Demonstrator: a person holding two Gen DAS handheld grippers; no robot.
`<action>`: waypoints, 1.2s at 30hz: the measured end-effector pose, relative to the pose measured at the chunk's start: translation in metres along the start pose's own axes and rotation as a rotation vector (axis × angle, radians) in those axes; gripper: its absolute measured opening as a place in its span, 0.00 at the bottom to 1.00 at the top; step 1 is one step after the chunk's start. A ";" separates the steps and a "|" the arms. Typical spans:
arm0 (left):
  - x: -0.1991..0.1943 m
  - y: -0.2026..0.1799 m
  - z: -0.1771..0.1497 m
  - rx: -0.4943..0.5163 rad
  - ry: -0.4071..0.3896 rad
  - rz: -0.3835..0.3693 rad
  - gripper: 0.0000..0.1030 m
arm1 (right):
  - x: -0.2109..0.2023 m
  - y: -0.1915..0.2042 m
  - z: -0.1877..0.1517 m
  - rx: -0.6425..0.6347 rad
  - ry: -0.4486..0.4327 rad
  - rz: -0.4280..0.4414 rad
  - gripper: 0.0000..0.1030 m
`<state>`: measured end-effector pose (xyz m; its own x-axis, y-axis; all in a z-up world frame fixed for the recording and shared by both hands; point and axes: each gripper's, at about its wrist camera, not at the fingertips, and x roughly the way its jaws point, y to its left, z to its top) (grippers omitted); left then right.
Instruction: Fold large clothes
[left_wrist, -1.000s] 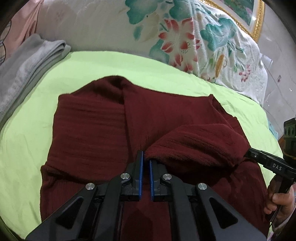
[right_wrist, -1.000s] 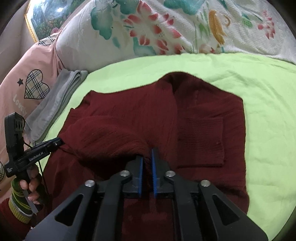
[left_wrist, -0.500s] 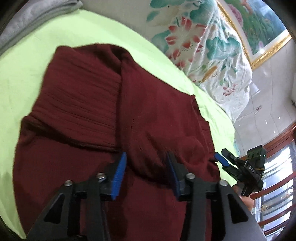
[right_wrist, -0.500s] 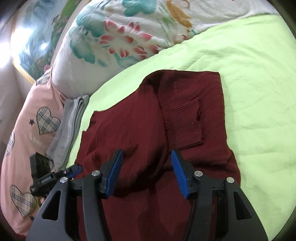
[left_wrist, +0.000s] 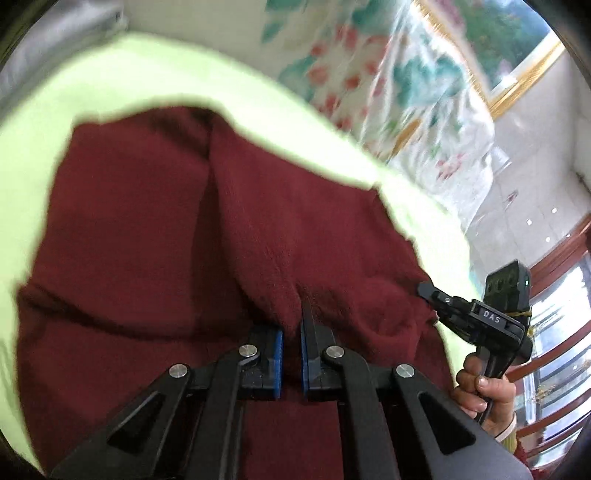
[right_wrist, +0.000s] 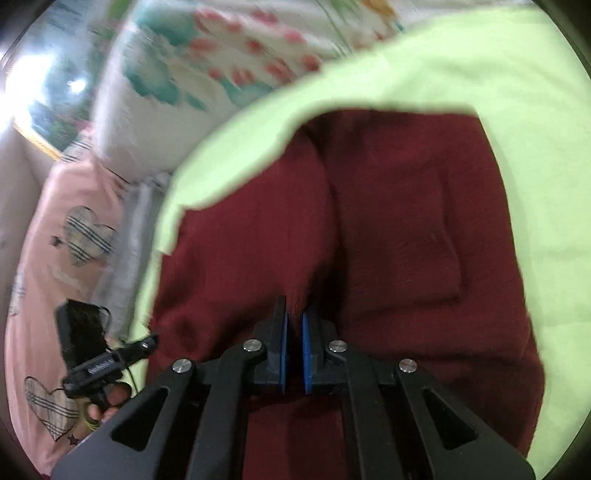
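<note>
Maroon knit sweater (left_wrist: 155, 258) spread on the green bed sheet (right_wrist: 498, 85), near its front edge. Left tool (left_wrist: 290, 317) and right tool (right_wrist: 293, 314) angled downward, just closed, each pinching a sweater fold.

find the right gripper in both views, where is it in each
Left wrist view: the right gripper is at the right edge, its tip at the dark red sweater, a hand on its handle.
Right wrist view: the right gripper fills the bottom centre, its blue pads pinching the sweater.
Shared landmark: the floral quilt beyond the green sheet.
</note>
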<state>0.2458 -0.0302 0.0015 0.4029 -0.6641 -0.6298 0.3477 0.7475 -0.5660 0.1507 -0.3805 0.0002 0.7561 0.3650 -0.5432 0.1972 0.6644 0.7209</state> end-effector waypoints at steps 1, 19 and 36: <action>-0.010 0.000 0.005 0.000 -0.035 -0.014 0.05 | -0.008 0.002 0.004 0.002 -0.040 0.038 0.07; 0.021 0.023 -0.014 0.083 0.064 0.128 0.17 | -0.004 -0.038 -0.014 0.001 0.013 -0.136 0.11; 0.039 -0.006 -0.011 0.134 0.070 0.164 0.18 | 0.035 0.001 -0.024 -0.099 0.110 -0.280 0.11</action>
<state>0.2495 -0.0608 -0.0252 0.4048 -0.5292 -0.7457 0.3935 0.8369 -0.3804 0.1625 -0.3516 -0.0288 0.6076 0.2242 -0.7619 0.3221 0.8074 0.4944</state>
